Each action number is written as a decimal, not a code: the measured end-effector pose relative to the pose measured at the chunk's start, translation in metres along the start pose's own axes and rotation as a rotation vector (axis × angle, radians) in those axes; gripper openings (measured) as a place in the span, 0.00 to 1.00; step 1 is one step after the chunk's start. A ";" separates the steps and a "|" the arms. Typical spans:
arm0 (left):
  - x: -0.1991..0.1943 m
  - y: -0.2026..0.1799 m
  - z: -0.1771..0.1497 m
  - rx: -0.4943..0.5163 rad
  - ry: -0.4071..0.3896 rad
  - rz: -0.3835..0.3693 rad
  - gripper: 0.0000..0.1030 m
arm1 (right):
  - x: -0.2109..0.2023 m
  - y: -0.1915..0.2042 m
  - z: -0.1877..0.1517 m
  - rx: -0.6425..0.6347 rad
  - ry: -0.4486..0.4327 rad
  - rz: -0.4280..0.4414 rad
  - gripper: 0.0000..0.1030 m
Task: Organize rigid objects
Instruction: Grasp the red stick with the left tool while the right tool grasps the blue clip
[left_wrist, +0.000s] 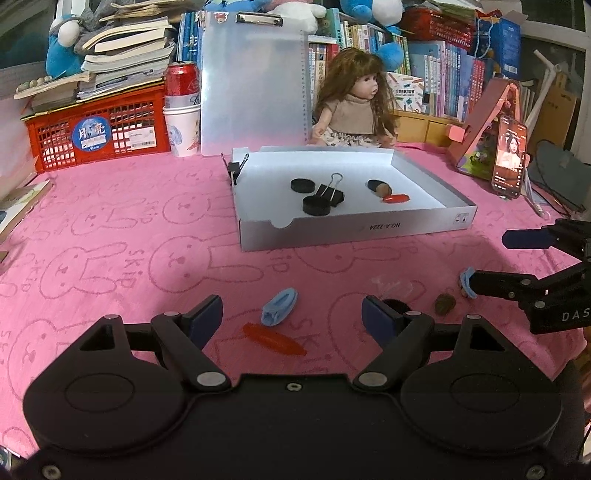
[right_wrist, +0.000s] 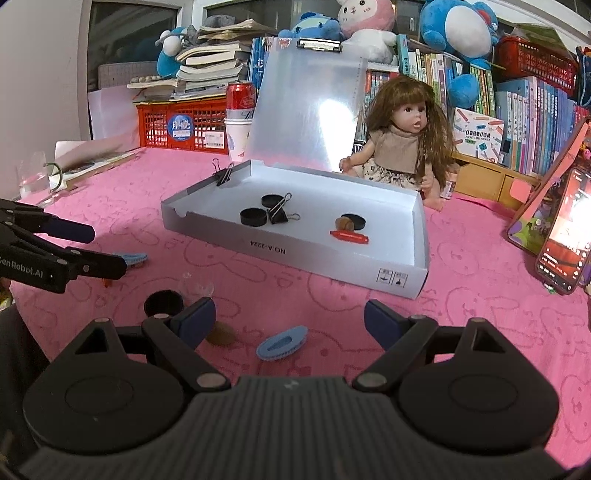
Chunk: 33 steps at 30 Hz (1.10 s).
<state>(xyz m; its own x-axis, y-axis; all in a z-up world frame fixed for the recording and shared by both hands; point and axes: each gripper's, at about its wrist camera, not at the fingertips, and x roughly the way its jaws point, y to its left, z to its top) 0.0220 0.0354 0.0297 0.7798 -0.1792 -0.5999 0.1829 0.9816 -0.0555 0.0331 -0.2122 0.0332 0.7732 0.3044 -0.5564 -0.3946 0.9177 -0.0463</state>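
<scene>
A shallow white box (left_wrist: 354, 232) (right_wrist: 295, 254) lies on the pink cloth and holds black round lids, a binder clip, a walnut and an orange piece. My left gripper (left_wrist: 291, 317) is open and empty above a light blue clip (left_wrist: 279, 307) and an orange piece (left_wrist: 275, 339) on the cloth. My right gripper (right_wrist: 290, 321) is open and empty above another blue clip (right_wrist: 282, 346), with a walnut (right_wrist: 221, 336) by its left finger. A black lid (right_wrist: 163, 302) and a clear plastic piece (right_wrist: 195, 286) lie to its left. The right gripper also shows in the left wrist view (left_wrist: 487, 262).
A doll (left_wrist: 354, 99) sits behind the box beside a propped clipboard (left_wrist: 255, 85). A red crate (left_wrist: 99, 133), a can and paper cups stand at the back left. A lit phone (left_wrist: 509, 158) leans on a stand at the right. Books and plush toys line the back.
</scene>
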 end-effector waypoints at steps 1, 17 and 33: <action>0.000 0.001 -0.001 -0.002 0.002 0.000 0.79 | 0.001 0.000 -0.001 -0.001 0.003 0.000 0.90; -0.002 0.002 -0.005 0.040 0.026 -0.054 0.73 | 0.008 -0.003 -0.008 -0.147 0.025 0.124 0.90; 0.008 0.019 -0.017 0.120 0.040 -0.087 0.65 | 0.025 -0.026 -0.011 -0.169 0.088 0.209 0.73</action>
<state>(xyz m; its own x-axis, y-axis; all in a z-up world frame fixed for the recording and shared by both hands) 0.0216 0.0537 0.0102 0.7339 -0.2585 -0.6281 0.3210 0.9470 -0.0147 0.0573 -0.2311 0.0115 0.6228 0.4528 -0.6380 -0.6240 0.7794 -0.0560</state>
